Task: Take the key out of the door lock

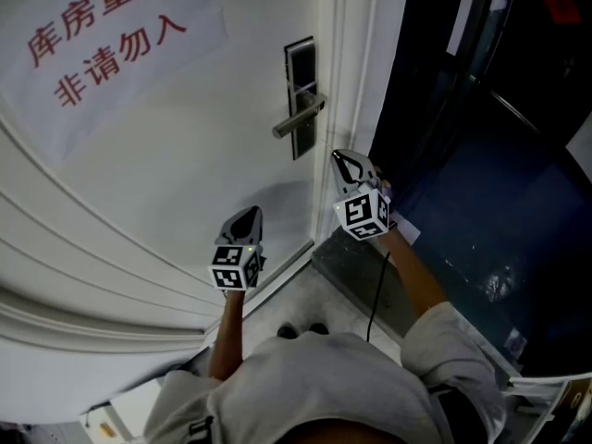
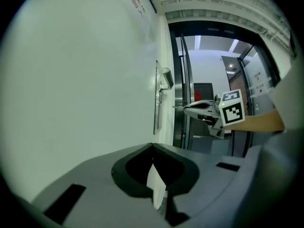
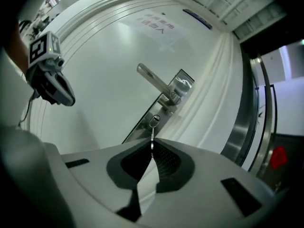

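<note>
Right gripper view: right tongs [image 3: 152,148] pinched shut on the key [image 3: 152,137]. The thin blade sticks out from the tips and lines up with the keyhole [image 3: 155,121]. Its tip lies at or just short of the cylinder; cannot tell from this angle whether it sits inside. The keyhole is in the lock plate [image 3: 164,109], below the lever handle [image 3: 154,82].

Left gripper view: left tongs [image 2: 153,148] closed tip to tip with nothing between them, pointing along the white door [image 2: 80,89]. The right tongs [image 2: 190,109] show side-on here, level. They stand a little off the door face, beside the lock plate [image 2: 156,99].

Head view: both tongs are in front of the door [image 1: 185,165]. The right tongs [image 1: 350,166] are near the door edge, below and to the right of the lock plate [image 1: 300,67] and lever handle [image 1: 301,117]. The left tongs [image 1: 246,218] are lower and further left, well apart from the lock and touching nothing. A paper sign [image 1: 106,35] with red characters is fixed to the door at upper left. The key itself is too small to make out from this view.
</note>
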The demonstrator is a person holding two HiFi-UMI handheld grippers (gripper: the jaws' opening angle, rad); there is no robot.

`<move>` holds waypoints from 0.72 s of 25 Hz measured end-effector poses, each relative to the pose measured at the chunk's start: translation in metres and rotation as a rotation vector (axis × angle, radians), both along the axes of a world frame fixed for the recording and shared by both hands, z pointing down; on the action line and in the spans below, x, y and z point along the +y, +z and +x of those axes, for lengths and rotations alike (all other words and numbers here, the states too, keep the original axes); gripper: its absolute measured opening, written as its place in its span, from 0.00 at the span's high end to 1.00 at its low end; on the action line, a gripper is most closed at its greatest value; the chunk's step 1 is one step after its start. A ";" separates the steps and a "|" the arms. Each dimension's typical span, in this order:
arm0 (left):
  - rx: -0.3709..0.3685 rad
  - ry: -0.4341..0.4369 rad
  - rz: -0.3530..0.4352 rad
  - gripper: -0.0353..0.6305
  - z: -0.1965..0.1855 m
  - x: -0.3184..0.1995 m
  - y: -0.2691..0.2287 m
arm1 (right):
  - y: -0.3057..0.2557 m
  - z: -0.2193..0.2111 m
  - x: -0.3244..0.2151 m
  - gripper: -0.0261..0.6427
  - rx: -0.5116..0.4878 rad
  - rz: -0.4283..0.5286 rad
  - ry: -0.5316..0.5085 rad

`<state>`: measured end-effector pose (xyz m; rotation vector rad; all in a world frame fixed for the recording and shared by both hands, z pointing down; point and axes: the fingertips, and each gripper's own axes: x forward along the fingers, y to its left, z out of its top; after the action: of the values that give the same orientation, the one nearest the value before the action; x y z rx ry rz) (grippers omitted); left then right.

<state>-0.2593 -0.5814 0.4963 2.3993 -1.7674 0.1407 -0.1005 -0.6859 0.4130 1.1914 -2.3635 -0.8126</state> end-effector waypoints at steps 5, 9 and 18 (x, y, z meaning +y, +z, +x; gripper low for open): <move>0.000 -0.002 0.002 0.92 -0.001 -0.002 0.001 | 0.026 0.022 0.016 0.92 -0.169 -0.124 0.040; 0.000 -0.001 0.004 0.92 -0.002 -0.003 0.001 | 0.050 0.042 0.035 0.92 -0.298 -0.220 0.096; 0.012 -0.015 -0.012 0.92 -0.008 -0.001 0.011 | 0.085 0.067 0.074 0.92 -0.378 -0.297 0.177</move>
<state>-0.2672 -0.5823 0.5077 2.3739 -1.7737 0.1343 -0.0338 -0.6124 0.4976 1.4965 -2.5033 -0.1773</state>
